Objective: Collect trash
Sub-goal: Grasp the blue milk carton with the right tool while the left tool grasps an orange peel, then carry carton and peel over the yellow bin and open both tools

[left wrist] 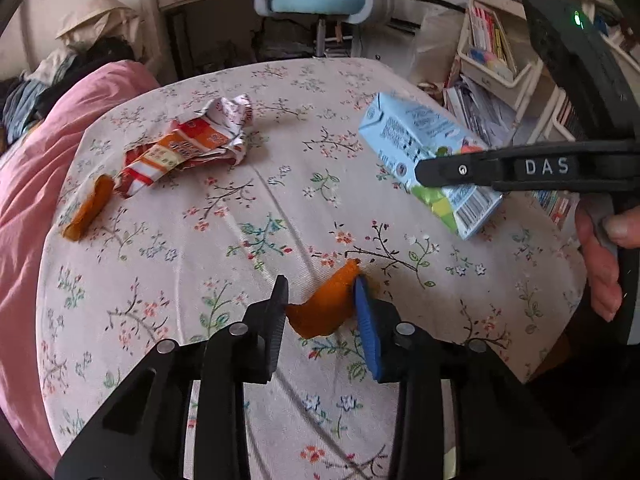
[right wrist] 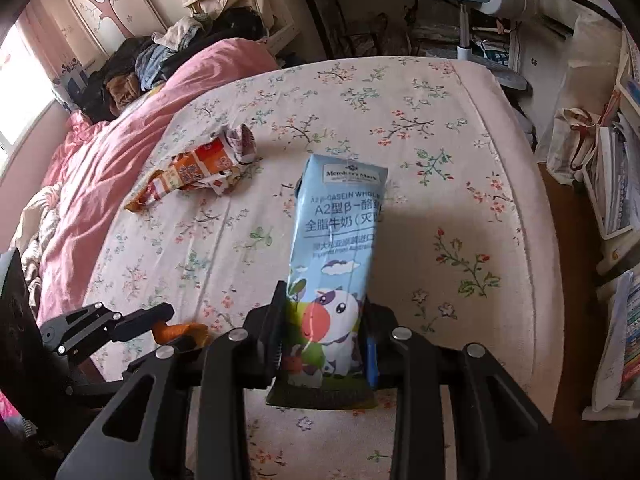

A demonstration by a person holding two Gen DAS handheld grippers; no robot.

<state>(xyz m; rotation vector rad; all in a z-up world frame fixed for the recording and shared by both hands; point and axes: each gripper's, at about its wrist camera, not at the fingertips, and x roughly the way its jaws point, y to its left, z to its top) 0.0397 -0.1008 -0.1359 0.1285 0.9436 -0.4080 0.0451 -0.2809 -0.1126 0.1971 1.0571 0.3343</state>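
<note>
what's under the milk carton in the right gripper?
The milk carton is clamped in the right gripper above the floral bedsheet, which shows around it. The sheet directly below is hidden in the right wrist view; the left wrist view shows only sheet beneath.

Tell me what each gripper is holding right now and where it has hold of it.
The right gripper clamps the milk carton across its lower end. The left gripper closes around an orange peel piece at its middle, on the bedsheet.
</note>
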